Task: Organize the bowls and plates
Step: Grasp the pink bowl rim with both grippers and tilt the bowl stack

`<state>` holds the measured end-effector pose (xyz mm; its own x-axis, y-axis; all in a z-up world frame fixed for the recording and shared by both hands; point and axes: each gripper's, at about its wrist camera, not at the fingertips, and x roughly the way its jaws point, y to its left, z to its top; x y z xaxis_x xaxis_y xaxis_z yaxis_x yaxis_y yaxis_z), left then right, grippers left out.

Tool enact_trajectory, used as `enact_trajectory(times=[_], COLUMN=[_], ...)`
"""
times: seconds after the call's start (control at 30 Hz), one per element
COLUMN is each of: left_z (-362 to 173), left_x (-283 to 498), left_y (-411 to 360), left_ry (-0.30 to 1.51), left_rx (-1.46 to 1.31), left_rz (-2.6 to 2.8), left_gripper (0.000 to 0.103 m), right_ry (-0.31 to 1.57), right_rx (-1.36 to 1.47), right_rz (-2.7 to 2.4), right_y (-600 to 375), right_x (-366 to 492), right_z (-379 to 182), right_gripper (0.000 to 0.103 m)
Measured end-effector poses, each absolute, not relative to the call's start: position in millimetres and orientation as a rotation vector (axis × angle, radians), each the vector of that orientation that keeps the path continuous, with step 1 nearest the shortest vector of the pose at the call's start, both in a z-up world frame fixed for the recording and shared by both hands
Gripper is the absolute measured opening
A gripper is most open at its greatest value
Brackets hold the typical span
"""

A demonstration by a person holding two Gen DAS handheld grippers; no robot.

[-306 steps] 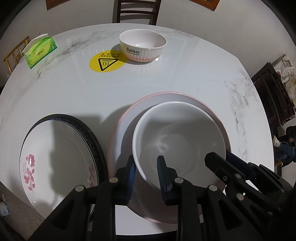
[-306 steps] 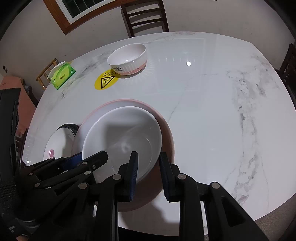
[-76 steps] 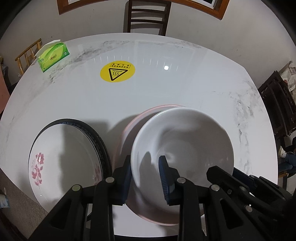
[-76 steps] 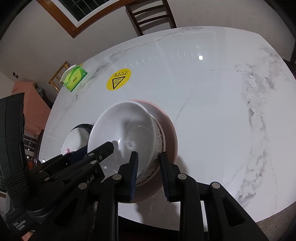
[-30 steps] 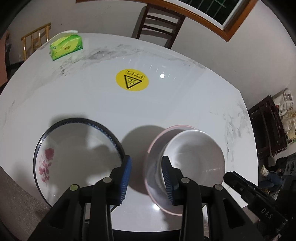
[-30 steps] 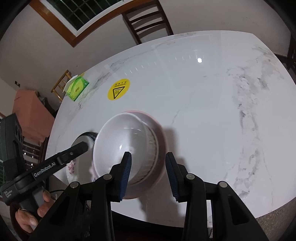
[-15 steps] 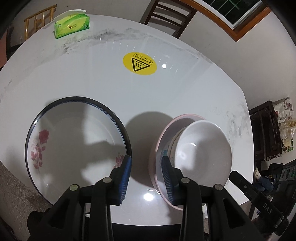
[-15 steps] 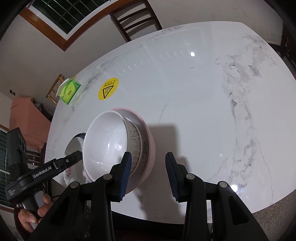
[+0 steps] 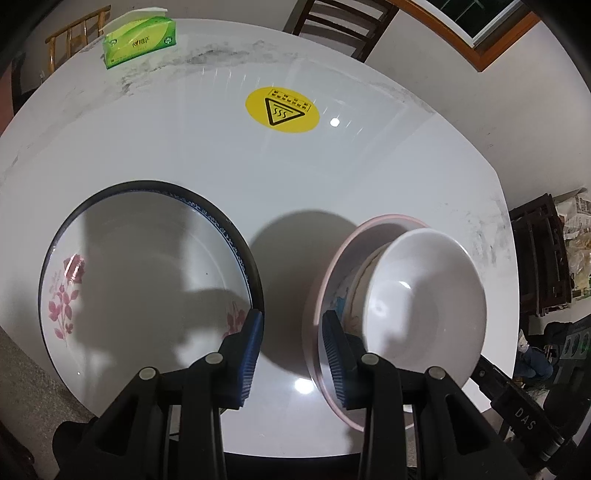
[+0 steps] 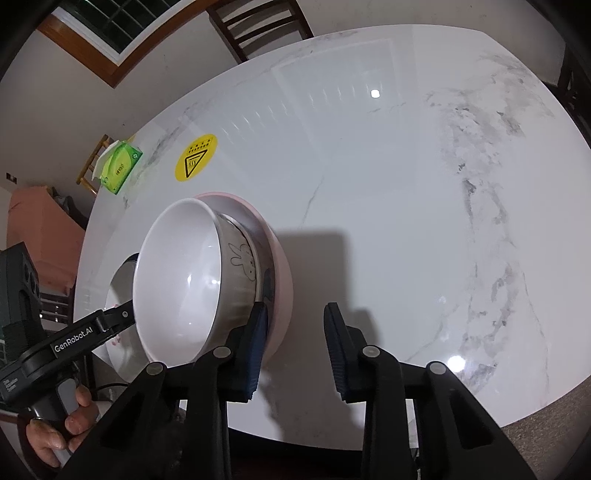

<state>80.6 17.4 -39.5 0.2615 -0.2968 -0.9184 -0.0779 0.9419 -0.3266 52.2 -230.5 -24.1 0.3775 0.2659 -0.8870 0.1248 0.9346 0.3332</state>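
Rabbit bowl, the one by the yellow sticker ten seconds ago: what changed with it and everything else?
The rabbit bowl now sits on the pink plate, under the white bowl. The left gripper and right gripper released the white bowl's rim and drew back; the right's jaws are closing on nothing. Flowered plate, tissue box and yellow sticker stayed put.

Glossy marble-look table (image 9: 207, 147); glazed ceramic-looking white bowl (image 9: 424, 306); wooden chair (image 9: 343, 22); matt black plastic-looking gripper (image 10: 293, 347).

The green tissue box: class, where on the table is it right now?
In the left wrist view the green tissue box sits at the table's far left edge, beyond the yellow warning sticker and well apart from the dishes.
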Motion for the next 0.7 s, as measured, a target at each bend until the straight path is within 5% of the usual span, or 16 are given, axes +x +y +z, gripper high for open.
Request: enact_trajectory(times=[0.43,0.7], left_z=[-47,-49], left_x=[83,86], left_y=[10,4], left_ry=[1.300,1.308], left_rx=[-0.309,-0.351], left_rz=[-0.157,-0.233], left_gripper=[0.031,0.018], right_ry=[1.188,1.189], right_rx=[0.330,0.325], right_rz=[0.048,0.032], right_y=[-229,-235], right_x=[65,68], right_z=[-30,-31], right_gripper=[0.029,0.029])
